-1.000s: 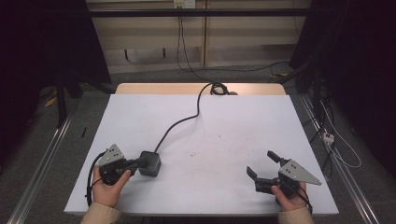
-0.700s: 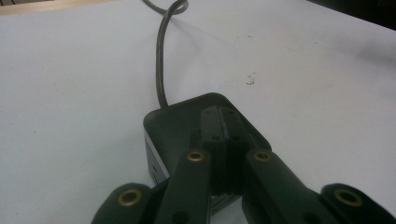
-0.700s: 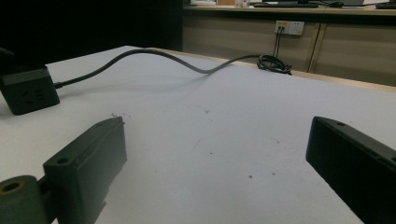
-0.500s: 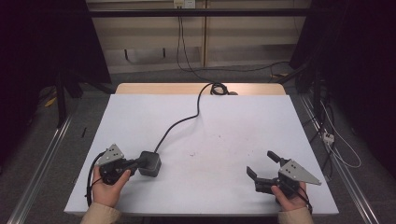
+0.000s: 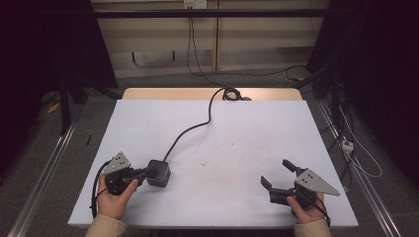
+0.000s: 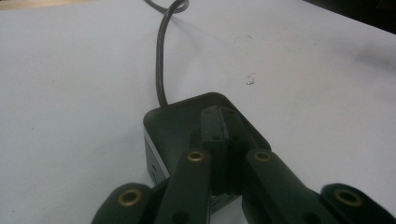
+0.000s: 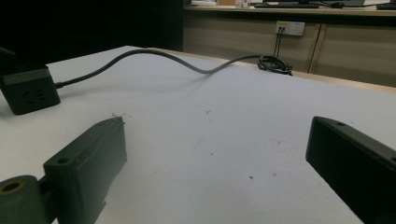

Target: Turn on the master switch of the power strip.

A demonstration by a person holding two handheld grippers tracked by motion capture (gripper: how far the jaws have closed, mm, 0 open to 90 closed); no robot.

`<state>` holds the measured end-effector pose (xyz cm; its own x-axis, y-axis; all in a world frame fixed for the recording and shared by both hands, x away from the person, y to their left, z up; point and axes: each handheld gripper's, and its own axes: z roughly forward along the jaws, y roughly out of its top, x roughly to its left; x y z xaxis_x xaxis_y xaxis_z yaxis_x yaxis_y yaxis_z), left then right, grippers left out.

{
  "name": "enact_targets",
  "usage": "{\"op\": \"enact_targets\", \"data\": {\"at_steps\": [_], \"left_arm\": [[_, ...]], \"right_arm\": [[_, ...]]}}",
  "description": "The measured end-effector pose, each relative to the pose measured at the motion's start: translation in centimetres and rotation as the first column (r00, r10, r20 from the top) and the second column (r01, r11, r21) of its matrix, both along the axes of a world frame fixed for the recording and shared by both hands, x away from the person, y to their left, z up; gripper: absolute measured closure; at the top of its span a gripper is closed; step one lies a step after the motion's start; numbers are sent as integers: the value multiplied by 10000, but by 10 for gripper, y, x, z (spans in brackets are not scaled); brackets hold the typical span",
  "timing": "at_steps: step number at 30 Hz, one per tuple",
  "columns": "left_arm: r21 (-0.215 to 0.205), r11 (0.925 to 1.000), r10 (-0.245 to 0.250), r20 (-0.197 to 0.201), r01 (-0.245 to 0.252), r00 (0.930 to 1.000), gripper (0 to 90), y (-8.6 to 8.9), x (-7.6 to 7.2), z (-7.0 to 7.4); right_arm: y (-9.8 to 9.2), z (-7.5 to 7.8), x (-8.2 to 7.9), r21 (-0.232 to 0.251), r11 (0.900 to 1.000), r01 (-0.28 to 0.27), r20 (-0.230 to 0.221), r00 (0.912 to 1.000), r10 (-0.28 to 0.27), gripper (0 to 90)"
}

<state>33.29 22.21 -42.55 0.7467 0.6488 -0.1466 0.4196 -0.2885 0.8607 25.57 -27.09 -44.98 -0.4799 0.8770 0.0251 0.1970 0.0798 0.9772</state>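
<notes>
Worktop: the white worktop [image 5: 237, 143] is sitting bare around both tools, with dark floor beyond every edge.
Change: nothing is shifting between the earlier high views and now; both hands are holding still.
Left tool: the left tool [image 5: 140, 175] is resting with its jaws together, tips over the black socket cube [image 5: 159, 172].
Cube: its cable [image 5: 190, 129] is running away ahead of the left tool towards the far edge.
Right tool: the right tool [image 5: 277, 174] is waiting with jaws apart, well off to the cube's side.
Meaning: judging by this, no grip on the cube is being made yet.
Room: open surface is lying ahead of both tools; the near edge is close behind them.
</notes>
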Motion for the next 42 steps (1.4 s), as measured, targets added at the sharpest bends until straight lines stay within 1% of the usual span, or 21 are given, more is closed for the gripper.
{"op": "enact_targets", "data": {"at_steps": [3,5,9,13,18,23,25,28,31,33,35,42], "left_arm": [[118,9999,17,68,-18,10000,900,-1,-1,1],[57,10000,42,-13,-42,10000,900,-1,-1,1],[203,9998,46,47,-47,10000,900,-2,-1,1],[184,9998,71,-1,-71,10000,900,-2,-1,1],[532,9986,68,167,-77,9998,900,-5,-2,3],[403,9992,75,115,-80,9999,900,-5,-2,2],[507,9987,96,132,-103,9999,900,-5,-2,3],[508,9987,99,131,-106,9999,900,-5,-2,3],[630,9980,94,209,-107,9997,900,-6,-3,3],[623,9980,118,185,-129,9998,900,-7,-3,4],[517,9986,128,139,-135,9998,900,-6,-2,3],[567,9983,91,182,-101,9998,900,-6,-2,4]], "right_arm": [[0,0,0,-1,10000,2,8,10000,-2,49],[0,0,0,-1,10000,2,11,10000,-2,49],[0,0,0,7,10000,7,11,10000,-7,49],[0,0,0,18,10000,24,10,10000,-24,49],[0,0,0,15,10000,19,14,10000,-19,49],[0,0,0,6,10000,11,19,10000,-11,49],[0,0,0,3,10000,8,21,10000,-8,49],[0,0,0,-12,10000,-8,43,10000,8,49],[0,1,0,-29,10000,-9,56,10000,9,49],[0,1,0,-28,10000,-12,50,10000,12,49],[0,1,0,-32,10000,-9,60,10000,9,49],[0,0,0,-6,10000,-10,37,10000,10,49]]}}
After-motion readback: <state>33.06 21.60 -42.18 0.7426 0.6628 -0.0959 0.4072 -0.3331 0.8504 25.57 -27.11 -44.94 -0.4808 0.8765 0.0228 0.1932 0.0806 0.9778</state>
